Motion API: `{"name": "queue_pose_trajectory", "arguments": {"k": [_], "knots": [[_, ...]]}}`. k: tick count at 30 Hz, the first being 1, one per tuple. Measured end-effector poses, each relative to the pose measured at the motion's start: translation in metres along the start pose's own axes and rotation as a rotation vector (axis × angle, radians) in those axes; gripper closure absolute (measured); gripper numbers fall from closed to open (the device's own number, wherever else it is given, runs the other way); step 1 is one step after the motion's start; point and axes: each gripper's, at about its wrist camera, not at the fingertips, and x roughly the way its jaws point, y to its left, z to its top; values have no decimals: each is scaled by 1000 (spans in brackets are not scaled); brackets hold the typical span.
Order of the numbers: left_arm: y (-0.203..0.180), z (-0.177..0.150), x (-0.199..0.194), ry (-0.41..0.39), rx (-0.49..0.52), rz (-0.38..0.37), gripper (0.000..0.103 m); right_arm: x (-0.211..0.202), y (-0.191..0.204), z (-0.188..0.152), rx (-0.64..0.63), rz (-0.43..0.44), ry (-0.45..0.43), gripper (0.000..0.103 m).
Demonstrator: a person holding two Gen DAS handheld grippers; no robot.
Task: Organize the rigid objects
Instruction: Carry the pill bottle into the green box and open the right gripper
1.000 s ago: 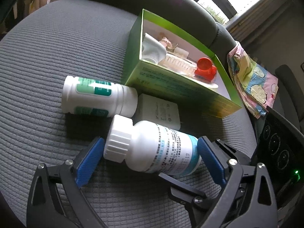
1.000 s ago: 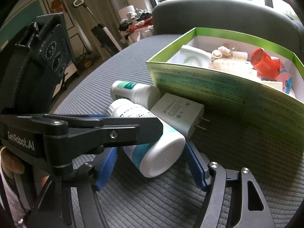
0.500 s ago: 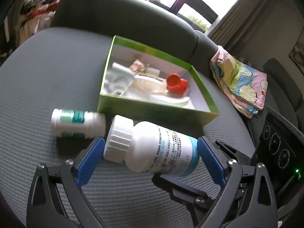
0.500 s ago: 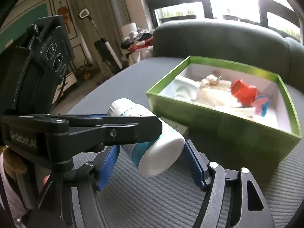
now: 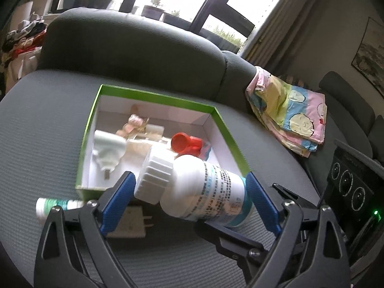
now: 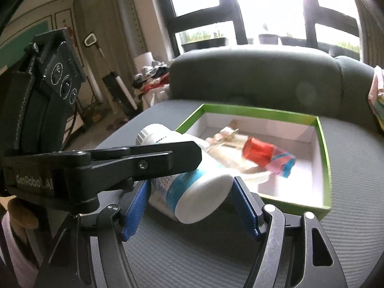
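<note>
A large white bottle [image 5: 204, 187] with a ribbed cap and a blue-banded label hangs in the air at the near edge of the green box [image 5: 156, 98]. My left gripper [image 5: 188, 176] grips it lengthwise, its jaws closing with one blue pad on the cap and the other on the base. My right gripper [image 6: 192, 182] is shut across the bottle [image 6: 201, 192] near its base. The box [image 6: 259, 111] holds a red cap piece [image 6: 258, 152], a white plug [image 5: 108, 148] and other small items. A small green-labelled bottle [image 5: 57, 204] and a white charger [image 5: 129, 220] lie on the seat below.
The box sits on a grey ribbed sofa seat [image 5: 48, 120] with a dark backrest [image 5: 132, 45] behind. A folded patterned cloth [image 5: 288, 112] lies to the right of the box. A person's hand [image 6: 19, 213] holds the left gripper's handle.
Both grippers have risen with the large bottle, lifting it off the seat and up to the box's near edge. The small bottle and the charger stayed on the cushion.
</note>
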Motion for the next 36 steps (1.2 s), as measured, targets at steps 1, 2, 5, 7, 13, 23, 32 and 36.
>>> {"name": "queue_pose_trajectory", "arguments": {"k": [1,2,5,7,13,23,32,36], "knots": [[-1,2,0,-4,4,0,11,0,-4,4,-6,-5,-3,32],[-3,7,5,-9,13,2,11,0,-7,7,-11,-7,-5,32],[-4,17,10,-23,20,3,11,3,-14,17,-15,-9,-14,32],[-2,23,15,-26,22,4,11,8,-20,23,-14,-9,-19,32],[4,33,41,-13,43,36,11,33,-38,26,14,-2,-2,32],[24,30,72,28,-9,54,11,70,-55,18,51,-1,54,32],[26,29,76,21,-18,66,10,76,-60,17,64,-5,56,32],[26,28,76,18,-16,75,10,79,-58,17,59,-17,59,32]]}}
